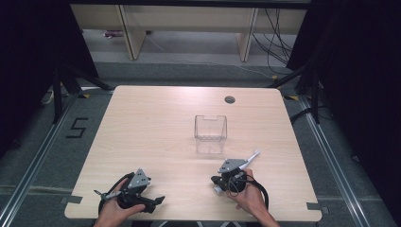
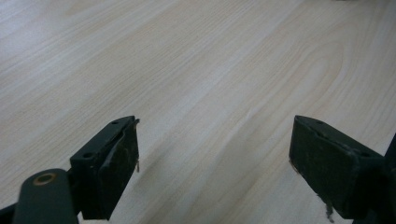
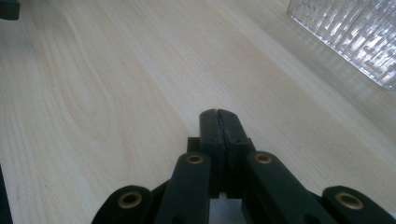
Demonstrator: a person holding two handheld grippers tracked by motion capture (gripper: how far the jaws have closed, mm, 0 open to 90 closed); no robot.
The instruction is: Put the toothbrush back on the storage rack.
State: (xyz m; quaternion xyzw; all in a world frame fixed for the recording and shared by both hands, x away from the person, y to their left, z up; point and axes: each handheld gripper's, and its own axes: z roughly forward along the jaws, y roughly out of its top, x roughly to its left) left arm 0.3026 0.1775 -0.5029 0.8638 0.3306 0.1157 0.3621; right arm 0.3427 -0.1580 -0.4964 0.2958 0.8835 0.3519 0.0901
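A clear plastic box (image 1: 210, 128) stands open-topped near the middle of the light wooden table (image 1: 151, 123). Its ribbed wall (image 3: 355, 37) appears at the upper right of the right gripper view. My left gripper (image 1: 153, 201) rests in a hand at the table's near left edge, jaws spread wide over bare wood (image 2: 215, 122) with nothing between them. A hand holds my right gripper (image 1: 215, 180) near the front edge, just in front of the box and apart from it. Its jaws are pressed together (image 3: 219, 114) with nothing in them.
A round cable hole (image 1: 230, 99) sits at the table's far edge. Wooden shelving legs (image 1: 135, 38) and cables lie beyond the table. A floor mark "5" (image 1: 77, 127) is at the left. A dark object (image 3: 8, 9) shows at the right gripper view's upper left corner.
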